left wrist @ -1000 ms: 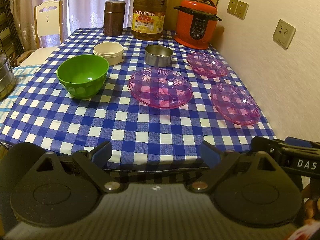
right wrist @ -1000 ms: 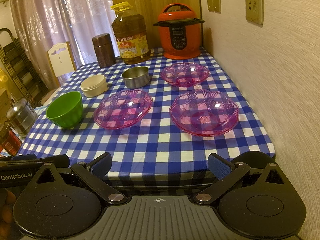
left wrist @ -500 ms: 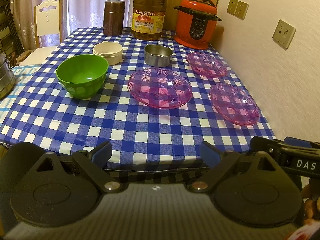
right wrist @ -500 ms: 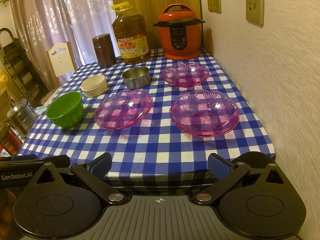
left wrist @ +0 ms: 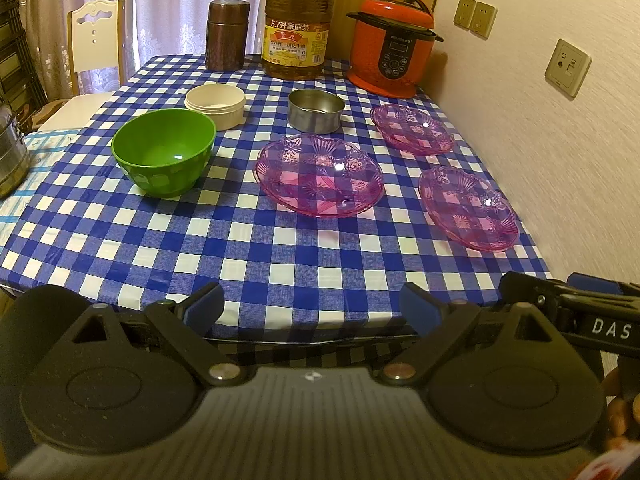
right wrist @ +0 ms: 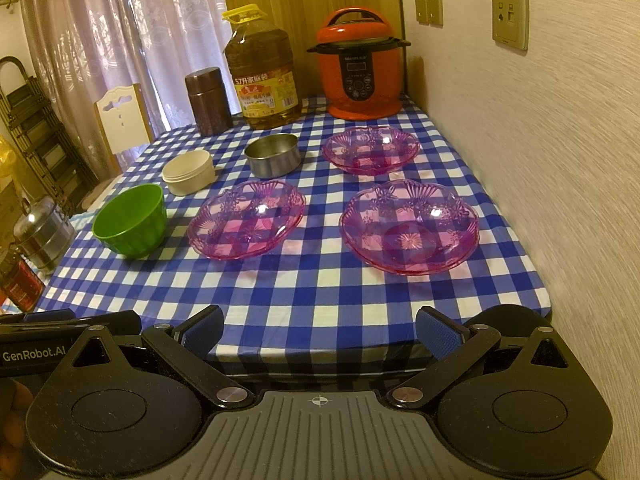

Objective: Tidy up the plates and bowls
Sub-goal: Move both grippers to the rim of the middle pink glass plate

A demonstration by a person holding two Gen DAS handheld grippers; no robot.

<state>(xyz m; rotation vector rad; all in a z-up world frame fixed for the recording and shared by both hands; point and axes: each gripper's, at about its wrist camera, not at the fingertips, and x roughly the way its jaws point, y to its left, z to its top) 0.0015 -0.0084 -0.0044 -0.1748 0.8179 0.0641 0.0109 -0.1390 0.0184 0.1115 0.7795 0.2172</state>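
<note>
Left wrist view: the left gripper (left wrist: 311, 307) hangs at the near edge of the blue-and-white checked table (left wrist: 280, 256), fingers wide apart and empty. A round green plastic bowl (left wrist: 164, 152) sits toward the left edge. A clear purple plastic plate (left wrist: 319, 174) lies mid-table.

Right wrist view: the right gripper (right wrist: 320, 330) also has its fingers apart, holding nothing. Two more purple plates (right wrist: 409, 232) (right wrist: 371, 149) lie along the right edge, by the wall. A small steel bowl (right wrist: 273, 155) and a cream round tub (right wrist: 189, 171) sit behind, well apart.
</note>
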